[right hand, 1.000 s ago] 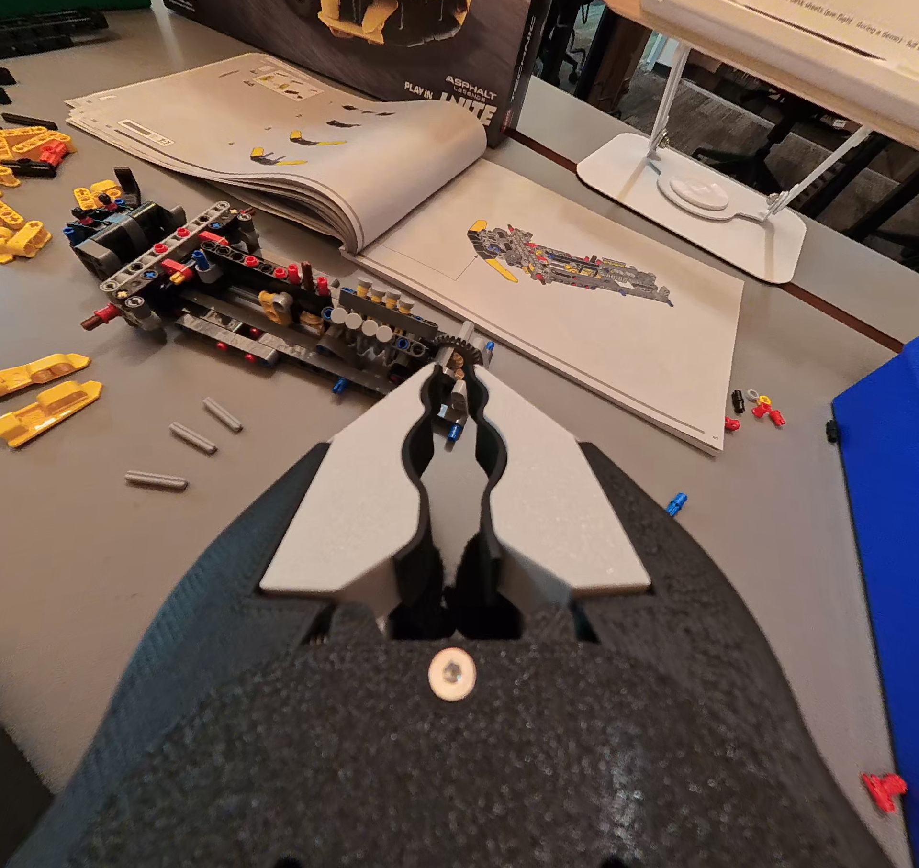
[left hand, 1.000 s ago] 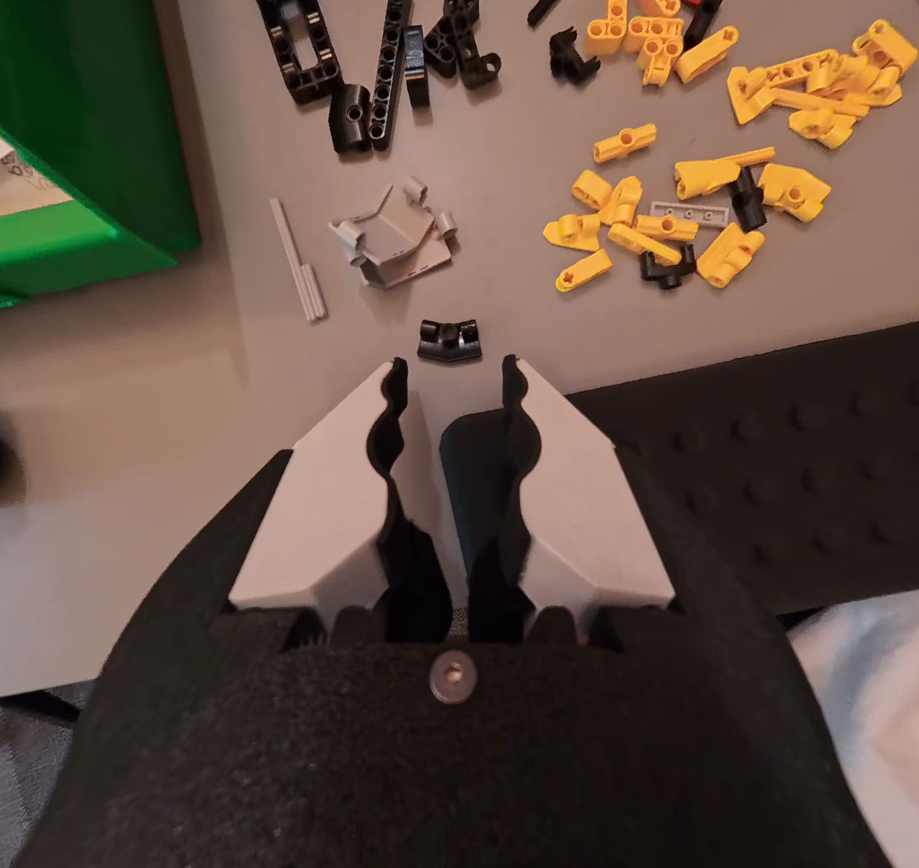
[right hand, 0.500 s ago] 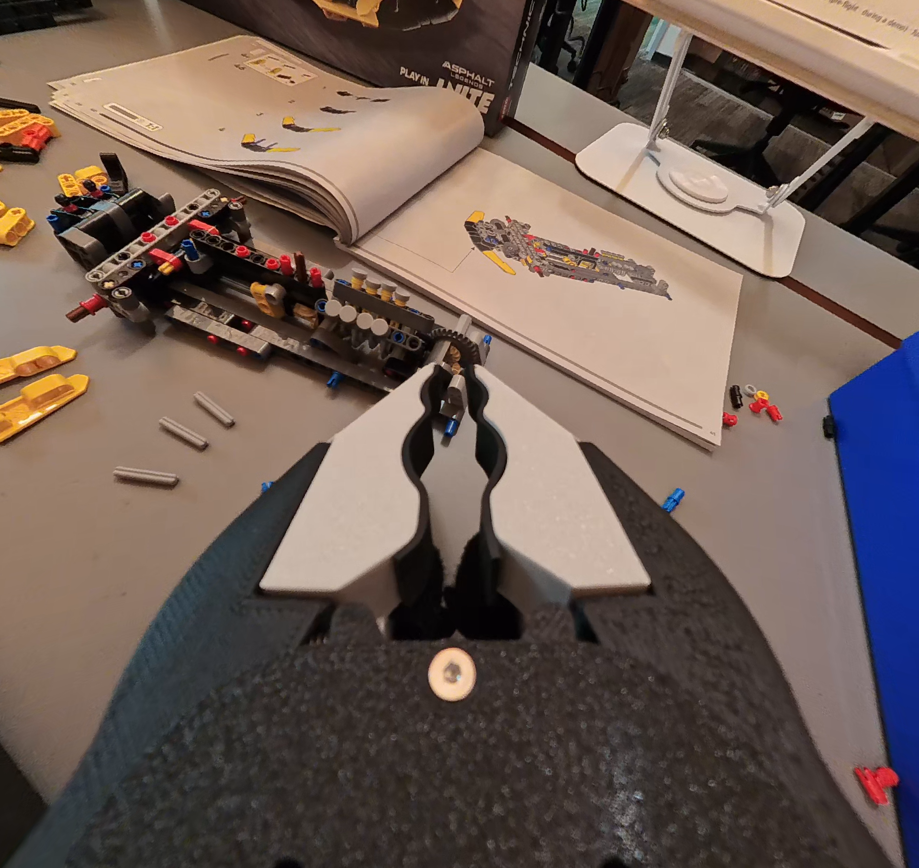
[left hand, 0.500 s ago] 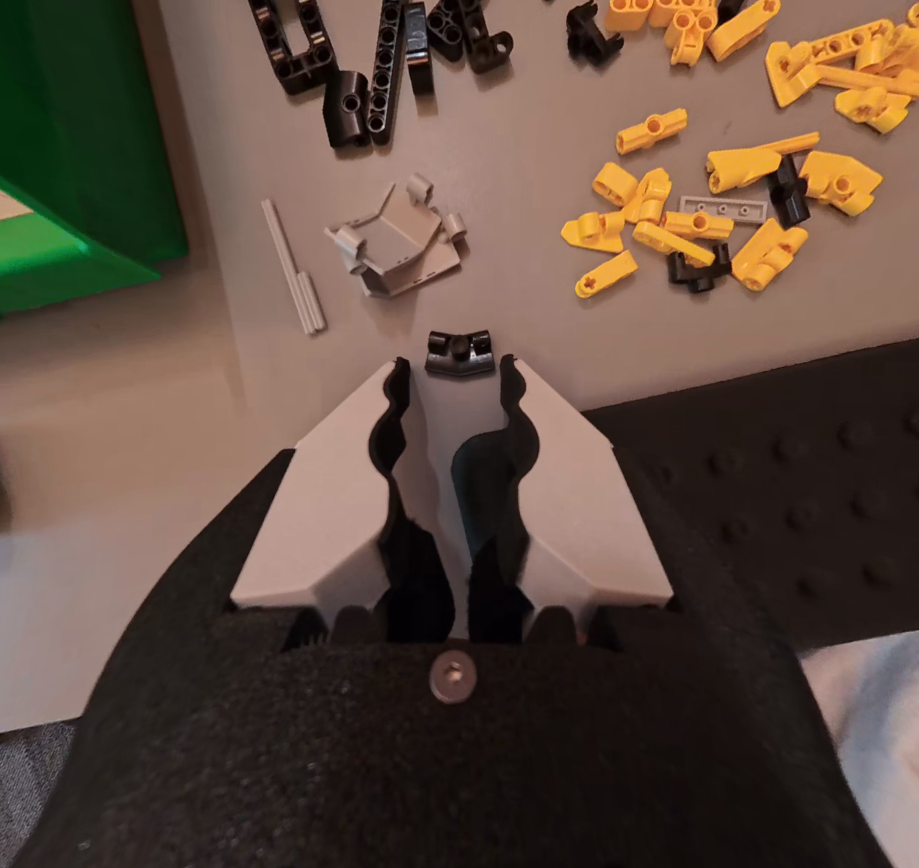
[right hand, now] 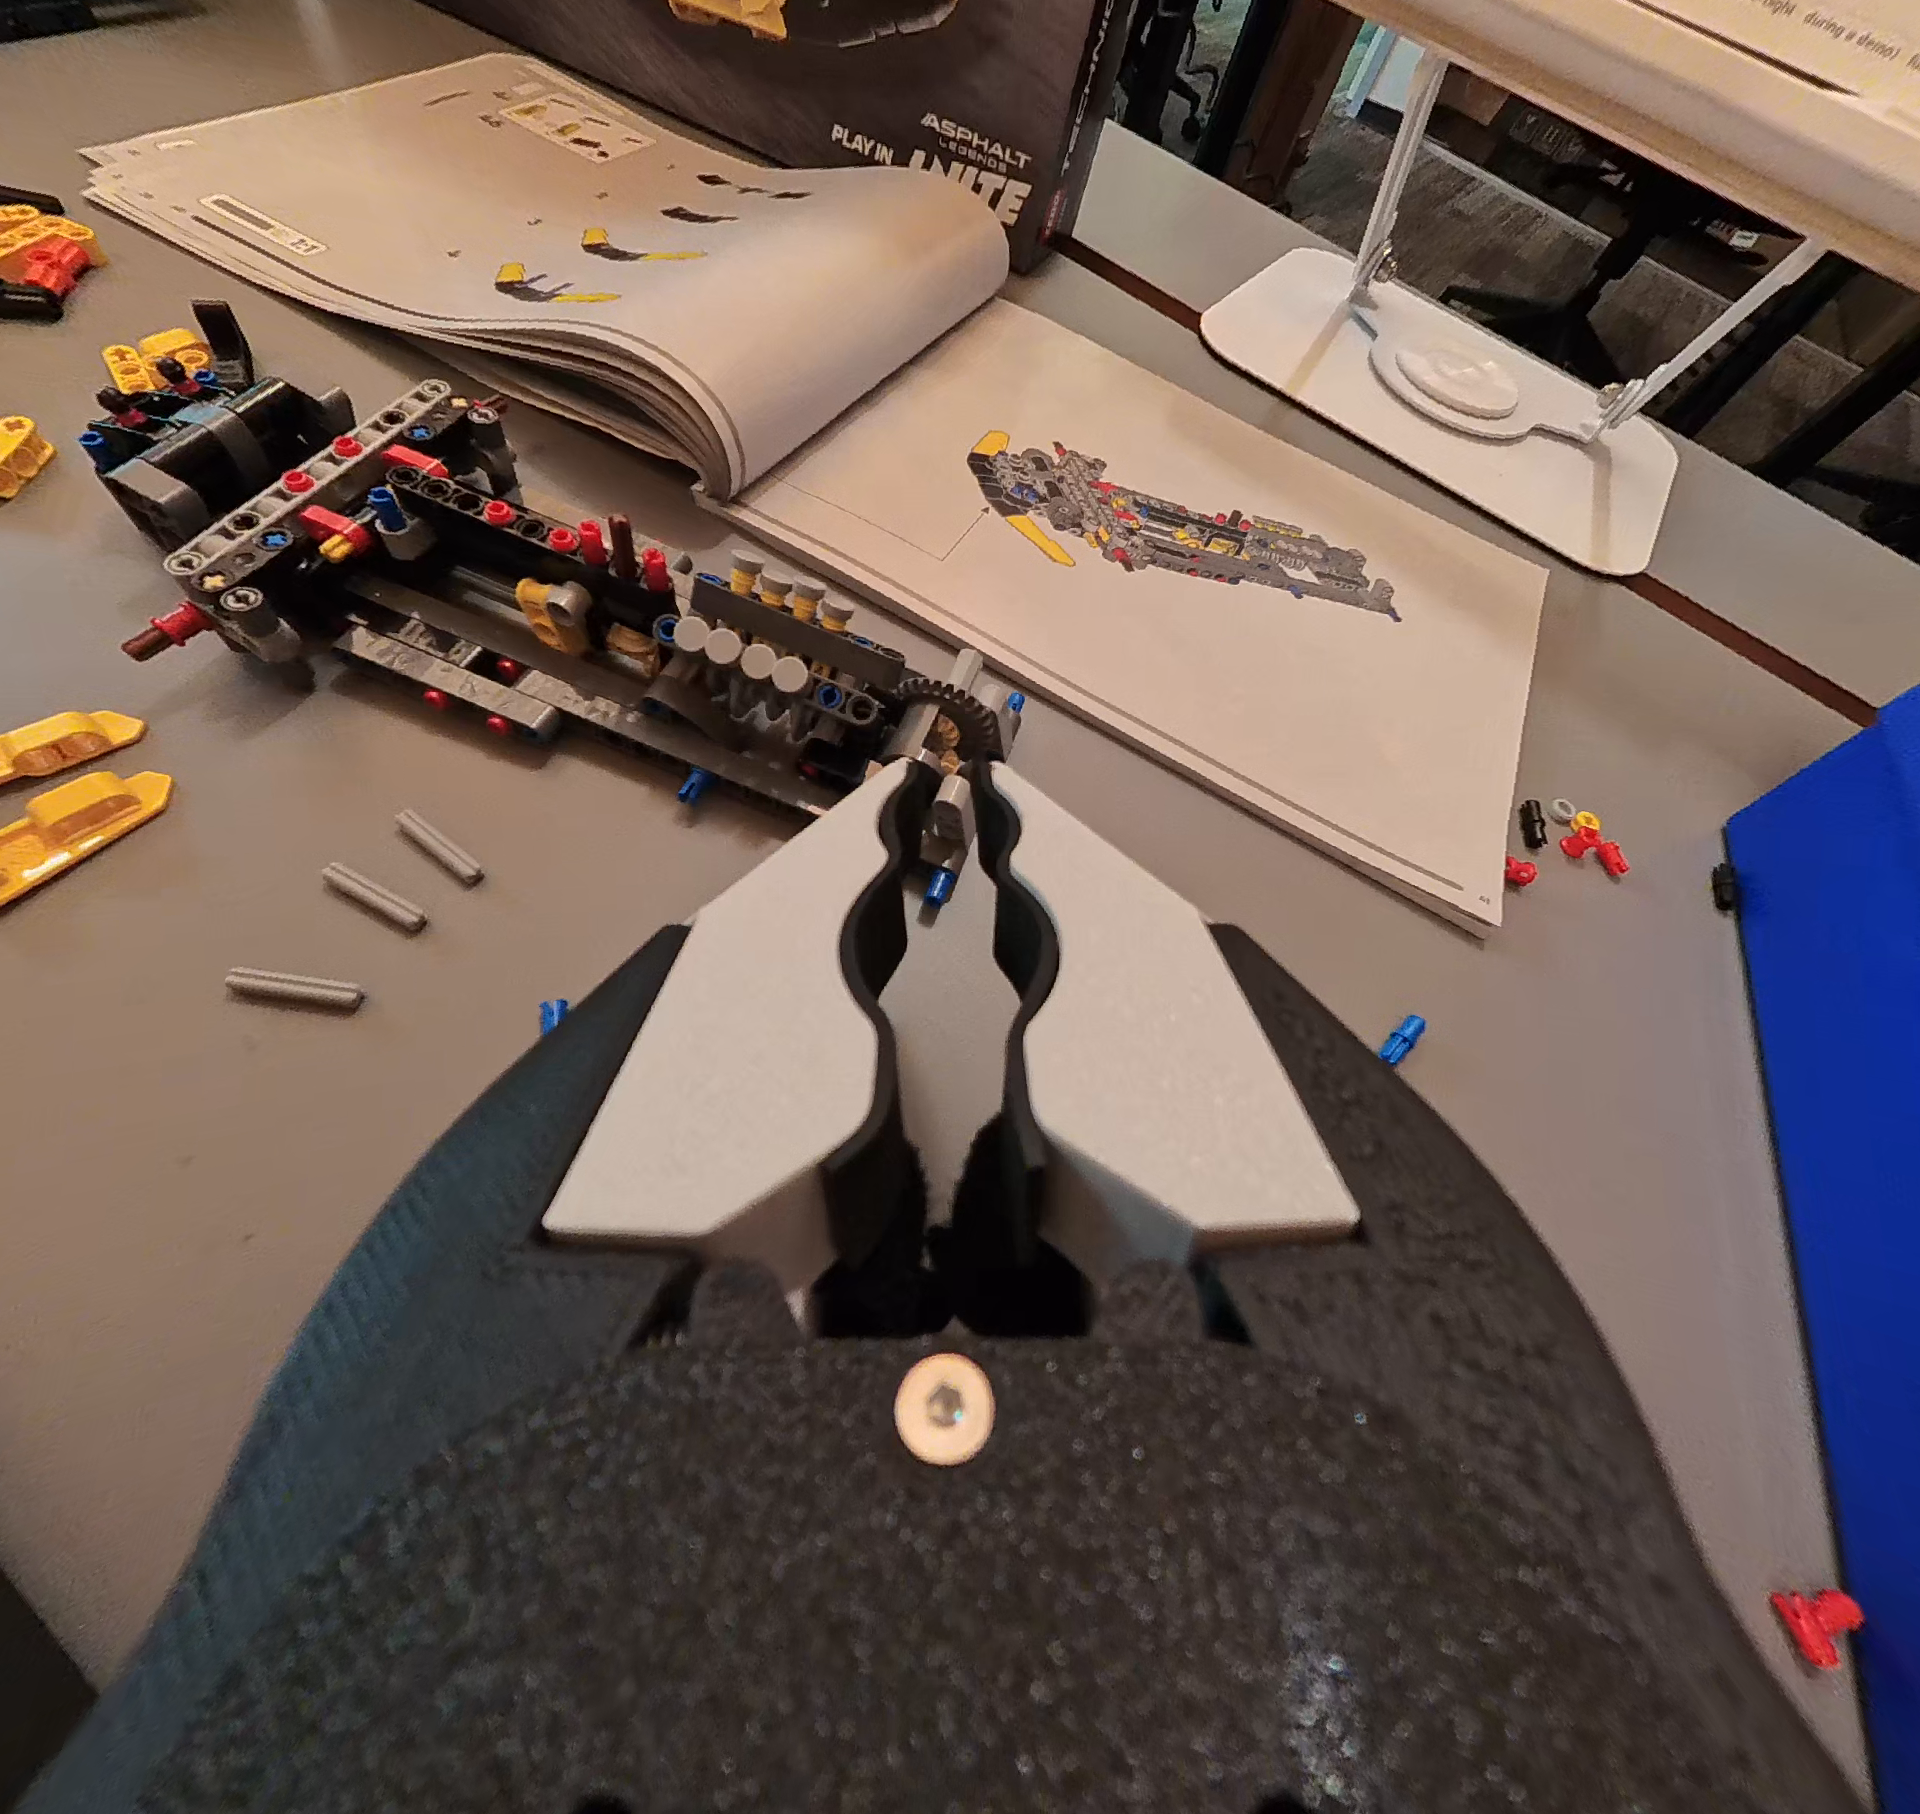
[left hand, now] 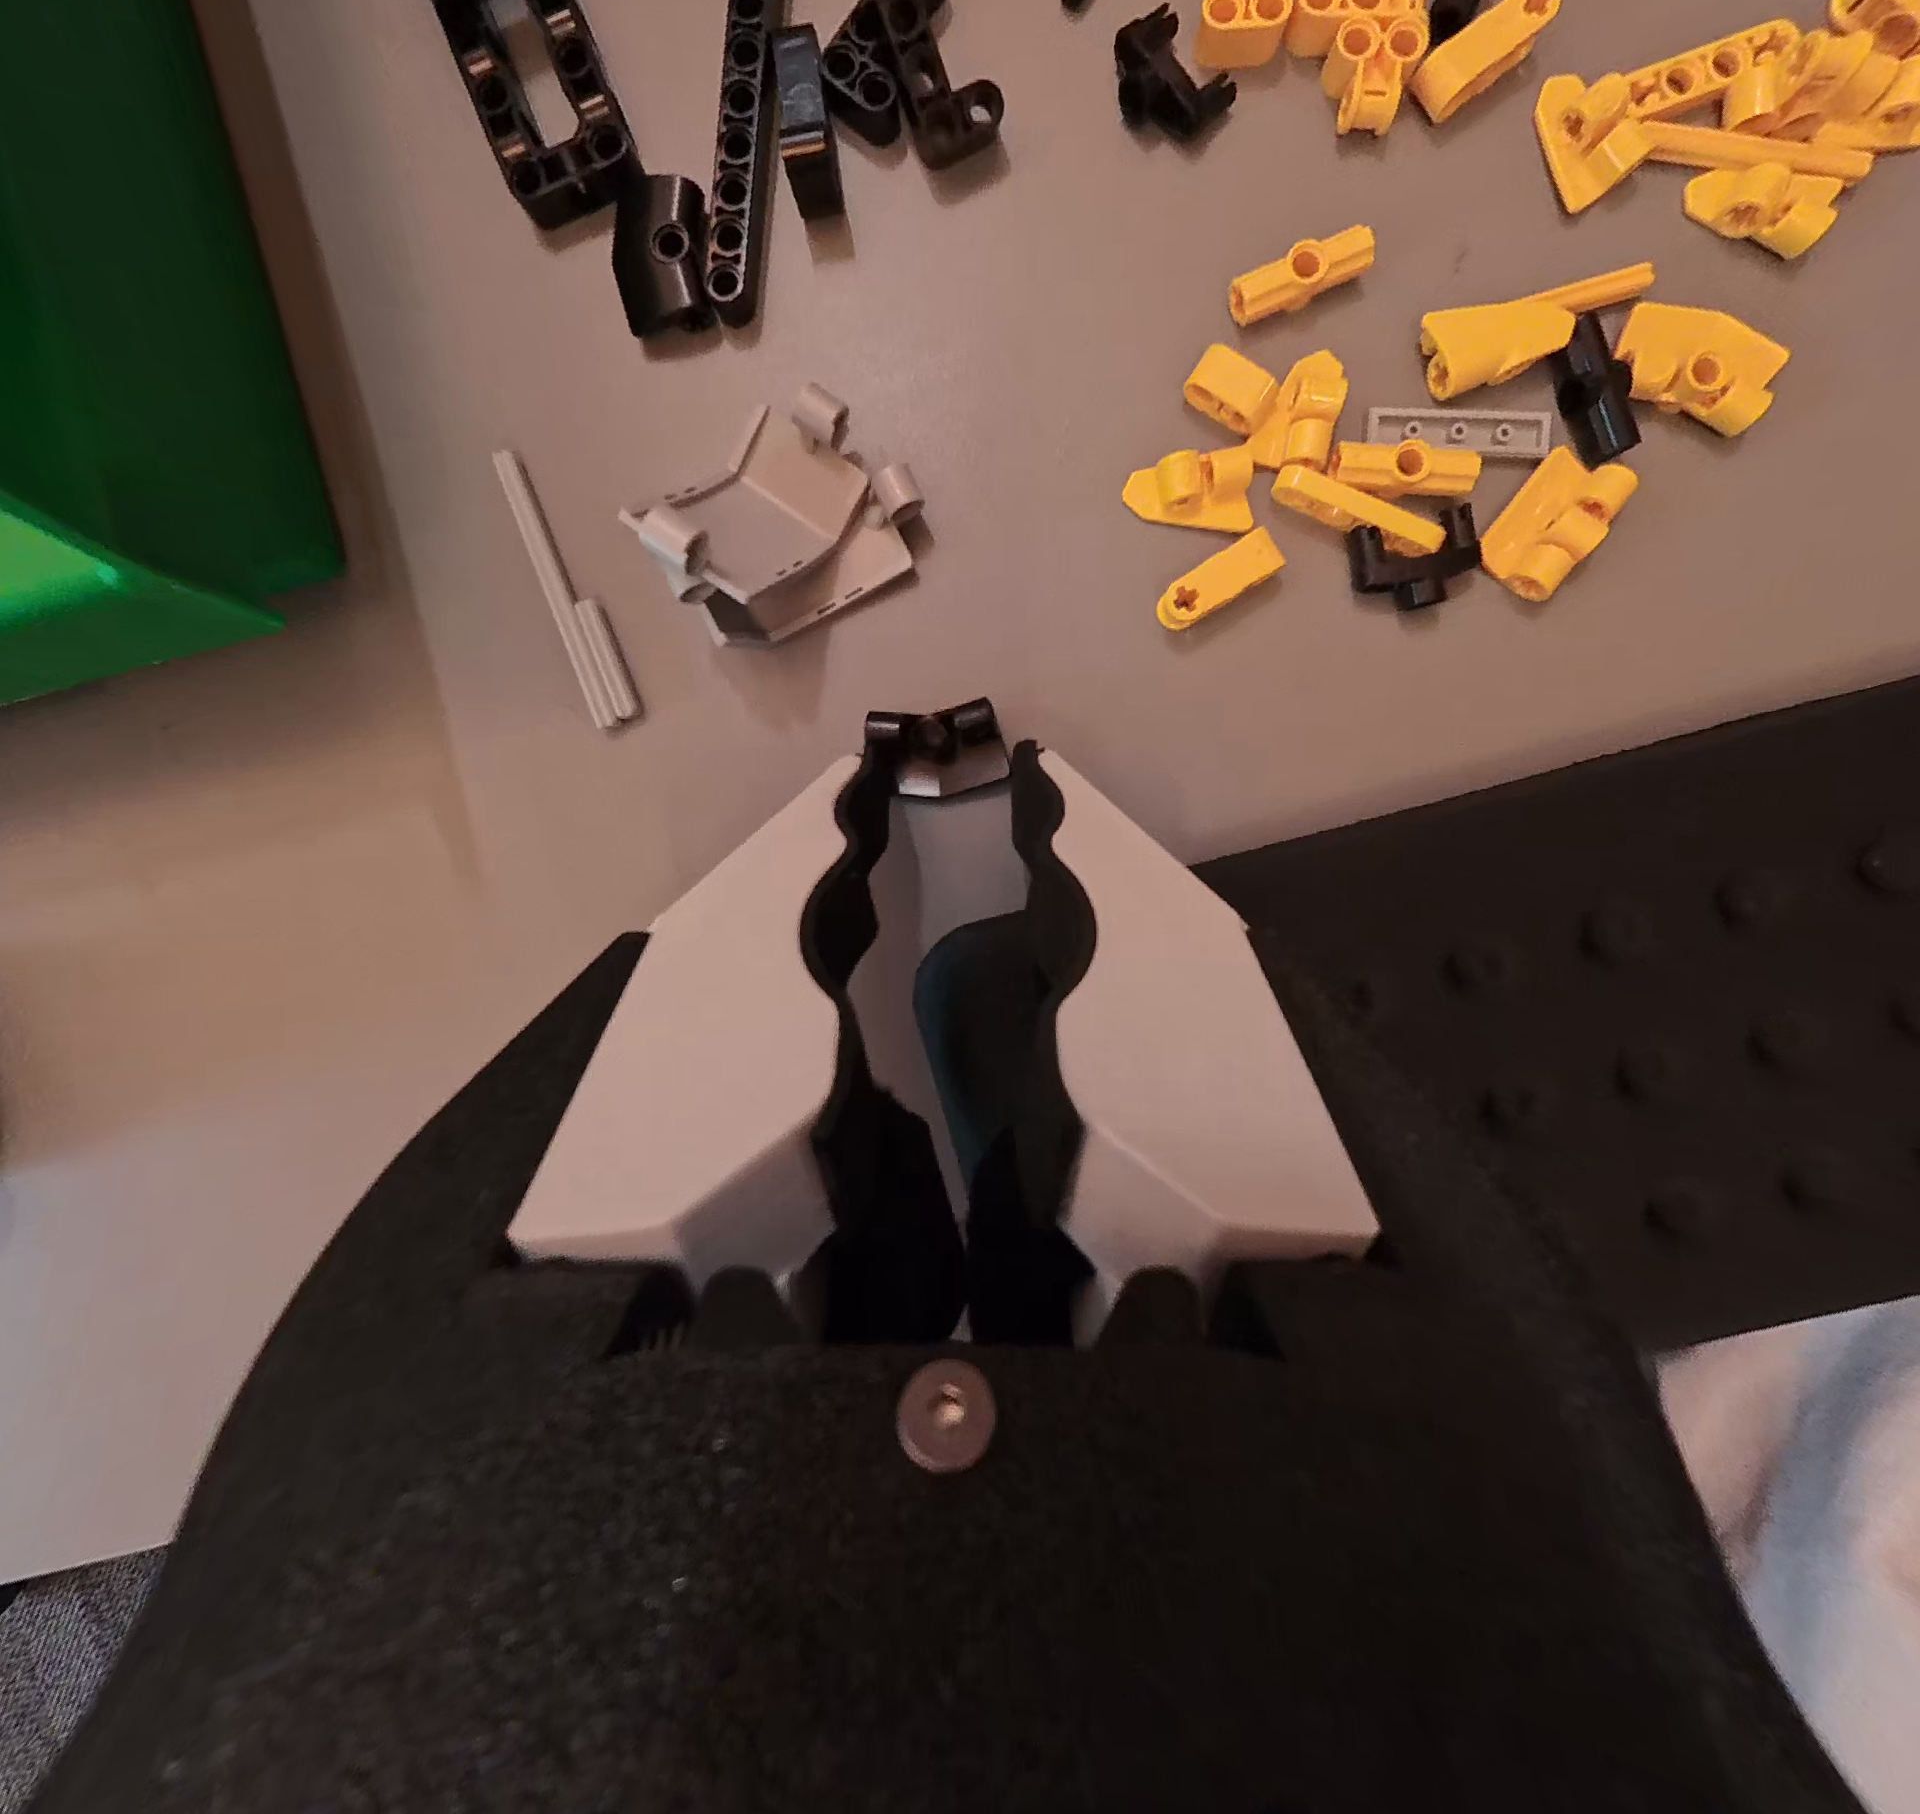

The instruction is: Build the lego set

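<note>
Our left claw (left hand: 940,756), spread, straddles the black connector (left hand: 932,748); closing off-centre could flick it. Our right claw (right hand: 948,796) pinches the chassis's rear end (right hand: 951,725).

I see grey jaws with wavy black liners on both grippers. The surface (left hand: 1039,330) is grey-beige. On it lie yellow parts (left hand: 1340,476), black beams (left hand: 743,102) and a grey panel (left hand: 774,528). A green box (left hand: 125,258) sits left; a blue bin (right hand: 1839,1037) right.
</note>
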`<act>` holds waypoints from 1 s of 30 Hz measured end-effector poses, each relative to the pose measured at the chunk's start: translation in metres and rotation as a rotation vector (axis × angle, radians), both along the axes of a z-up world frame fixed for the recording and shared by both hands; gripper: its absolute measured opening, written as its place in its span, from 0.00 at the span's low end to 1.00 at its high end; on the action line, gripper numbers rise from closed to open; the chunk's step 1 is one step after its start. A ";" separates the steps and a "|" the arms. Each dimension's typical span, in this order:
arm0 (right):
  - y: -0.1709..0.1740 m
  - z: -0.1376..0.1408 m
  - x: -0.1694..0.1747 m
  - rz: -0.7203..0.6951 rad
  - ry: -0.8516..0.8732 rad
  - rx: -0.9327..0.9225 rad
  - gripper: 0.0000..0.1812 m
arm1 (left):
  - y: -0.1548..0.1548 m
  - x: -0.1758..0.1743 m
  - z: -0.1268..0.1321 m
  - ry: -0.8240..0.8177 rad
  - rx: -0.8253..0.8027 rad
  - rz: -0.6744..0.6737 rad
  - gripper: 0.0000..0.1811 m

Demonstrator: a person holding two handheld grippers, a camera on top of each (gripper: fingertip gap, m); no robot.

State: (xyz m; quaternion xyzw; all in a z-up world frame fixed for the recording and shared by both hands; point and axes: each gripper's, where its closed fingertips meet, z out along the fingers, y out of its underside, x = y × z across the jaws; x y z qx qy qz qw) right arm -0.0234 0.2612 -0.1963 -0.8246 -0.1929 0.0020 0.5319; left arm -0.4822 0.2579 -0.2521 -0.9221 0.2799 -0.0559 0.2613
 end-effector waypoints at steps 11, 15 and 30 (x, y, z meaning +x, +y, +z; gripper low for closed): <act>0.000 0.000 0.000 0.001 -0.008 0.000 0.04 | 0.003 0.005 0.002 0.023 0.033 -0.041 0.05; 0.000 0.000 0.000 0.000 -0.006 0.001 0.04 | 0.003 0.007 0.002 0.038 0.048 -0.060 0.04; 0.000 0.001 -0.002 0.004 -0.007 0.008 0.04 | -0.003 0.077 0.047 -0.128 0.188 -0.213 0.00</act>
